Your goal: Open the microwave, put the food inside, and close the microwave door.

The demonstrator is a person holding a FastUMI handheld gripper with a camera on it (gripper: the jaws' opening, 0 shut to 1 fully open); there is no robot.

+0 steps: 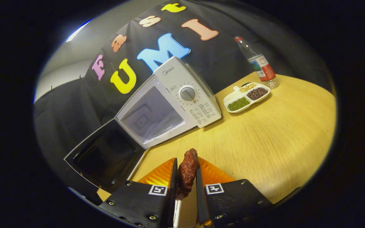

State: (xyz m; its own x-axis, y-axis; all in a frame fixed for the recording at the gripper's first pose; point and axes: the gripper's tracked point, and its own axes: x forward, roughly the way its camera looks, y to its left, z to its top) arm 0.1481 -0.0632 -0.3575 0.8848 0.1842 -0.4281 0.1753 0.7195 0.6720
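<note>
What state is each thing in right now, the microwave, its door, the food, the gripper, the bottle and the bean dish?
Microwave: cavity exposed, nothing visible inside.
Microwave door: swung fully open.
Piece of food: held off the table, clamped between the fingers.
Gripper: shut on the food.
Water bottle: upright, capped, on the table beyond the dish.
Divided dish: on the table, three compartments filled with green, dark and pale beans.

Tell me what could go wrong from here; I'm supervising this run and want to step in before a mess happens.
1. The gripper pinches the dark food piece by its lower part, with its tip sticking out past the fingers; it could slip or twist loose before reaching the microwave.
2. The open door hangs out beside the fingers; a low approach toward the cavity might clip it.
</note>
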